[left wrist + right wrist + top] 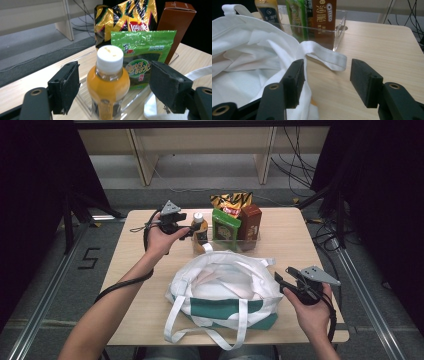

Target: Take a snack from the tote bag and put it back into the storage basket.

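my left hand-held gripper point(112, 87) is released, pads either side of the juice bottle point(108, 82) but clear of it, centre of the left gripper view. the bottle stands upright in the clear tray point(250, 245) at upper middle of the high view, next to the green snack pack point(225, 224), chip bag point(231, 202) and brown box point(250, 220). i'd judge the bottle stiff, smooth, a bit heavy with liquid, likely slippery; best taken at the shoulder just under the white cap point(110, 58). my right hand-held gripper point(327, 80) is released too, holding nothing, jaws astride the rim of the soft white bag point(225, 290) on the worktop point(300, 240).
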A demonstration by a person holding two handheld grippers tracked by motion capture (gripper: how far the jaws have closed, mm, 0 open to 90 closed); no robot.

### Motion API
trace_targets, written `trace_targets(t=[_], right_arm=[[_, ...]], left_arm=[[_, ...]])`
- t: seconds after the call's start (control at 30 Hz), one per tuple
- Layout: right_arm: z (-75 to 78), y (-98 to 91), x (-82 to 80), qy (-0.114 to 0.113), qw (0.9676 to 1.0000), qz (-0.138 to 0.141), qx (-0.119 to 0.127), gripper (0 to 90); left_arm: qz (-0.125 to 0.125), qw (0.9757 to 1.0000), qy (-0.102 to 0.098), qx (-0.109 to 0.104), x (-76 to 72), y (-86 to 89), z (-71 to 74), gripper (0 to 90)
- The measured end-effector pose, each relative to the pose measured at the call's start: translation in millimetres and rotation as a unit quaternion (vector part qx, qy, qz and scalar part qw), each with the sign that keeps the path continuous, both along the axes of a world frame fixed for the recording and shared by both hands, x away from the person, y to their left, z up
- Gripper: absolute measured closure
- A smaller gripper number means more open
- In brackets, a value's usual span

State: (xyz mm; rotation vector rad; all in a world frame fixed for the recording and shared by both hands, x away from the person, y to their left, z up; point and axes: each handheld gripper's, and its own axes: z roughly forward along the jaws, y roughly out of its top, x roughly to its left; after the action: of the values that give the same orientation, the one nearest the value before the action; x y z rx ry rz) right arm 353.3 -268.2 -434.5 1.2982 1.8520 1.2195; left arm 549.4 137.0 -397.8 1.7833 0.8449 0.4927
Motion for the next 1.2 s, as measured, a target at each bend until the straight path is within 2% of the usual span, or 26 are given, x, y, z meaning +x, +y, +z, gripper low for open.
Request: trace_targets(t=[0.1,0.13,0.2,0.23,0.33,0.4,0.47,0.73,0.8,0.83,0.87,0.93,1.03,1.2], right_arm=[[0.0,0.5,-0.8,0.006,1.0000,-0.003,0.005,45.6],[0.0,0.4,-0.8,0.006,1.0000,-0.002,0.005,45.6],[-0.4,-0.1,-0.3,0.005,1.0000,-0.004,0.002,45.6],[0.1,1.1,-1.2,0.007,0.9999,-0.006,0.014,45.6],[-0.7,0.8,-0.1,0.002,0.9999,-0.003,0.015,45.6],[0.3,1.1,-2.2,0.014,0.9998,-0.008,0.012,45.6],[-0.6,0.1,0.0,0.001,0.9999,0.000,0.011,45.6],[-0.1,-0.6,0.1,-0.004,0.9999,-0.008,0.008,45.6],[1.3,-0.5,-1.5,0.004,0.9999,-0.009,0.012,45.6],[0.7,-2.0,-0.8,-0.002,0.9999,-0.007,0.008,45.6],[0.6,-1.7,-0.5,-0.002,0.9999,-0.007,0.011,45.6],[0.9,-3.4,-0.4,-0.001,1.0000,-0.004,0.002,45.6],[-0.6,-0.1,-0.6,-0.008,0.9997,-0.017,0.015,45.3],[-0.5,0.5,-0.7,-0.006,0.9996,-0.020,0.018,45.3]], left_arm=[[-0.001,1.0000,0.005,-0.002,-5.3,3.5,0.1,23.4],[-0.001,0.9999,0.006,-0.009,-7.3,4.3,-0.2,23.1],[-0.006,1.0000,0.004,-0.007,-11.4,6.5,0.0,23.1],[-0.005,1.0000,0.003,-0.007,-13.9,7.1,0.2,23.1],[-0.009,0.9999,-0.002,-0.006,-21.6,8.9,2.3,23.1],[-0.011,0.9999,-0.005,-0.006,-27.4,10.3,4.2,23.2],[-0.012,0.9999,-0.009,-0.005,-32.9,12.3,5.9,23.3],[-0.020,0.9997,-0.014,0.004,-54.3,25.6,7.5,23.2],[-0.022,0.9996,-0.014,0.007,-60.0,29.9,6.5,23.1],[-0.022,0.9996,-0.014,0.008,-62.6,32.3,5.8,23.1],[-0.023,0.9996,-0.015,0.010,-64.9,34.9,5.2,23.1],[-0.021,0.9996,-0.016,0.012,-70.3,40.5,3.7,23.1],[-0.021,0.9996,-0.016,0.014,-78.9,47.2,-0.6,23.1],[-0.022,0.9996,-0.015,0.009,-95.8,57.7,-11.4,23.3]])
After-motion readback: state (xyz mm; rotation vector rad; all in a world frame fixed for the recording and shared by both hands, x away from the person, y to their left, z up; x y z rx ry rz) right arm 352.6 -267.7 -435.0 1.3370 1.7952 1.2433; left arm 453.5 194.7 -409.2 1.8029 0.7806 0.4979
